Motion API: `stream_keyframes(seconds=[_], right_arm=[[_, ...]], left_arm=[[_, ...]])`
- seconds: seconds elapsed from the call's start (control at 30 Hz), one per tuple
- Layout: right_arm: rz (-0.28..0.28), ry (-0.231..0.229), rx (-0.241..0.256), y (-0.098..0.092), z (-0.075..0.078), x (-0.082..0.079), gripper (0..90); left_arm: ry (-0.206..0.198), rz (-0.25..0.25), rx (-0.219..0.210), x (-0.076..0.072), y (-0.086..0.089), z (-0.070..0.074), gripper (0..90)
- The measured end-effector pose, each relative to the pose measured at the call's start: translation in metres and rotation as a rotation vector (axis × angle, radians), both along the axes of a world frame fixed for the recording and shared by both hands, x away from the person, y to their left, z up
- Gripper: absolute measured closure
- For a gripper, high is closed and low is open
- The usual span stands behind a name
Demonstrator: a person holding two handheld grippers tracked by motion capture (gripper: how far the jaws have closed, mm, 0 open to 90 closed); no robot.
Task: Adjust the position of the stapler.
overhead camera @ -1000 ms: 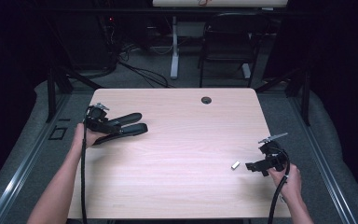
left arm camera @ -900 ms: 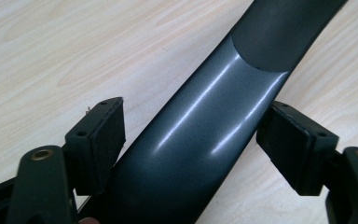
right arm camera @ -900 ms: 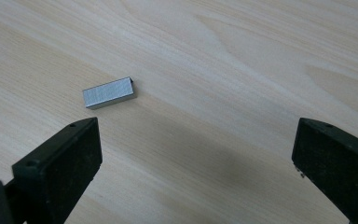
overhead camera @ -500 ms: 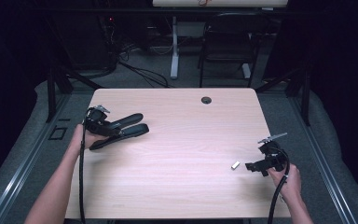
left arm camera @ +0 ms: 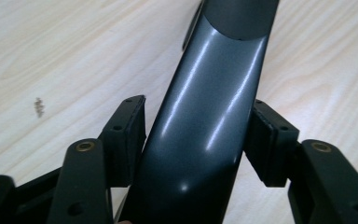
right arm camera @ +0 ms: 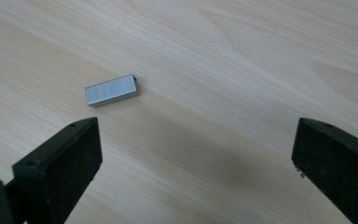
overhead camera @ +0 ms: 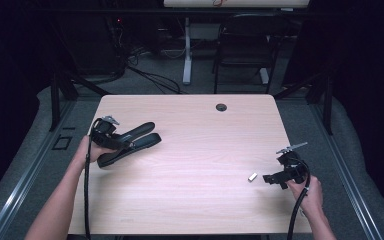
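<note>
A black stapler (overhead camera: 141, 137) lies slanted at the left of the table, its jaws apart. My left gripper (overhead camera: 117, 142) is shut on its rear end. In the left gripper view the glossy stapler body (left arm camera: 205, 116) runs up between the two pads (left arm camera: 129, 135), which press its sides. A small silver block of staples (overhead camera: 252, 177) lies on the wood at the right. My right gripper (overhead camera: 270, 178) stands open just to its right and points at it. In the right gripper view the staple block (right arm camera: 112, 90) lies ahead of the left jaw, outside the gap of the gripper (right arm camera: 196, 154).
The light wooden table (overhead camera: 195, 200) has a round cable hole (overhead camera: 221, 107) near its far edge. Cables trail from both grippers toward the near edge. A chair (overhead camera: 242, 45) and desk legs stand on the dark floor behind the table.
</note>
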State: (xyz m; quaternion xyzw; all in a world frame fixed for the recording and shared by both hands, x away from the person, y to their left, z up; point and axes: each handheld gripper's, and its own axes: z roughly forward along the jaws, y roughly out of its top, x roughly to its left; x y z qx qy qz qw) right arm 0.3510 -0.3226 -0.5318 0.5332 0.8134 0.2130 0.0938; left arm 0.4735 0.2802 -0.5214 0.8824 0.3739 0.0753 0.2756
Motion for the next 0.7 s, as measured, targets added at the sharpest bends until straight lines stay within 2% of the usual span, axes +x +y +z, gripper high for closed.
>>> stream_keyframes(seconds=[0.07, 0.17, 0.47, 0.7], right_arm=[[0.0, 0.0, -0.001, 0.0, 0.0, 0.0, 1.3], [0.0, 0.0, 0.0, 0.0, 0.0, 0.0, 1.3], [0.001, -0.001, -0.002, 0.0, 0.0, 0.0, 1.3], [-0.002, -0.007, 0.005, 0.001, 0.0, 0.0, 1.3]], left_arm=[[0.014, -0.013, -0.019, -0.001, 0.0, 0.0, 45.5], [0.016, -0.026, -0.024, -0.003, 0.0, -0.001, 47.4], [0.016, -0.056, -0.021, -0.008, -0.005, -0.001, 50.5], [0.027, -0.108, -0.027, -0.013, -0.016, -0.001, 50.9]])
